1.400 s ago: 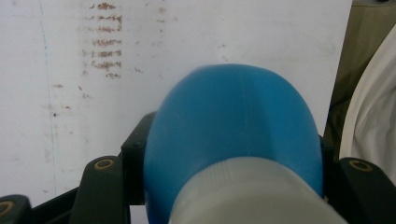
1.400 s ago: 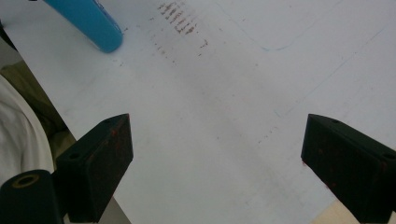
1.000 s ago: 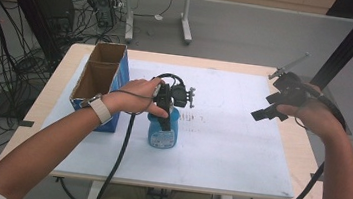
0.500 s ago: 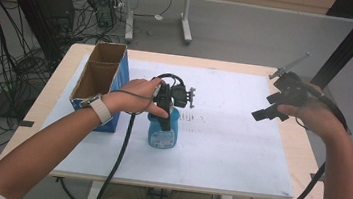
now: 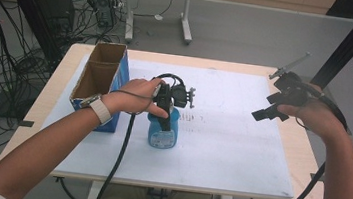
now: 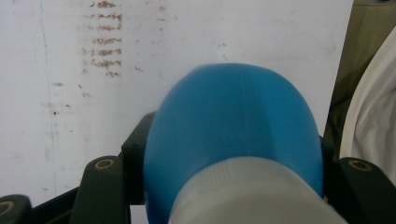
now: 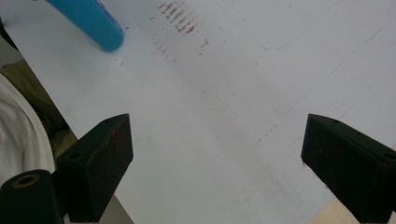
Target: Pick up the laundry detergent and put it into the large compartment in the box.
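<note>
Cardboard box (image 5: 98, 83) stands open at the frame's left, and just right of it the left gripper (image 5: 166, 109) stays clamped from above on the blue bottle (image 5: 162, 132), upright at centre. Nothing has shifted over the last second, so the lift is seemingly not begun. Rightward, the right gripper (image 5: 270, 106) hovers wide and empty over the stained white table (image 5: 239, 152); cables litter the grey floor (image 5: 252, 35) behind.

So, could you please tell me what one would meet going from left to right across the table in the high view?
Cardboard box → left gripper shut on the blue bottle → brown marks on the white sheet → right gripper, fingers apart.
</note>
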A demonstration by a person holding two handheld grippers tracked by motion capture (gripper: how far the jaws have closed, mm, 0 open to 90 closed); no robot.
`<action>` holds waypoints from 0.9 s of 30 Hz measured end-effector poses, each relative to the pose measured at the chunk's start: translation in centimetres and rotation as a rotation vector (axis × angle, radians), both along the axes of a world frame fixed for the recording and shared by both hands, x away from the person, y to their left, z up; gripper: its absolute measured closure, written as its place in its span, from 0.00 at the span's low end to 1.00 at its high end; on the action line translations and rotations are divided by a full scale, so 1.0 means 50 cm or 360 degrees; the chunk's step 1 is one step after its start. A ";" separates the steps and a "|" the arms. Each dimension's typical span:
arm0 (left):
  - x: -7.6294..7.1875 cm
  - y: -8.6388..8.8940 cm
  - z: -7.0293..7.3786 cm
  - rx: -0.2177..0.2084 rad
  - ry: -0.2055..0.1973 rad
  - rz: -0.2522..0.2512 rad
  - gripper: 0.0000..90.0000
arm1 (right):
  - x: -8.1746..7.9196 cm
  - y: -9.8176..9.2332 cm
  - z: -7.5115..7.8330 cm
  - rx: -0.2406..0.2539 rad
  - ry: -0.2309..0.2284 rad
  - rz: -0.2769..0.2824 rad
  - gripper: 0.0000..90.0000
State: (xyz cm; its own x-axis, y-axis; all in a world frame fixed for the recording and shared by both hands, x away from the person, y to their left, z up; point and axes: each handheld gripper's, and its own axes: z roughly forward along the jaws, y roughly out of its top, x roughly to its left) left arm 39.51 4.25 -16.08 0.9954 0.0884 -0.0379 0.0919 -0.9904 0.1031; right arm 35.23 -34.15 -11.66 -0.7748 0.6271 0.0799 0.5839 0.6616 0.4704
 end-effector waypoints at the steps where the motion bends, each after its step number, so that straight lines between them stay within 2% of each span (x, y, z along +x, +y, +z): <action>1: 0.000 0.001 0.000 -0.0003 -0.0001 0.0001 0.43 | 0.000 0.000 0.000 -0.0002 0.0000 0.0001 0.10; 27: -0.002 0.002 -0.001 -0.0006 -0.0004 0.0011 0.43 | -0.004 -0.001 0.002 -0.0004 -0.0006 0.0000 0.10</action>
State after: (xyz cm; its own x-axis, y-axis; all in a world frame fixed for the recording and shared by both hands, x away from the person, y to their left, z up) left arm 39.42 4.34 -16.11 0.9948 0.0951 -0.0359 0.0985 -0.9894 0.1071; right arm 35.04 -34.20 -11.57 -0.7750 0.6275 0.0758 0.5825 0.6625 0.4710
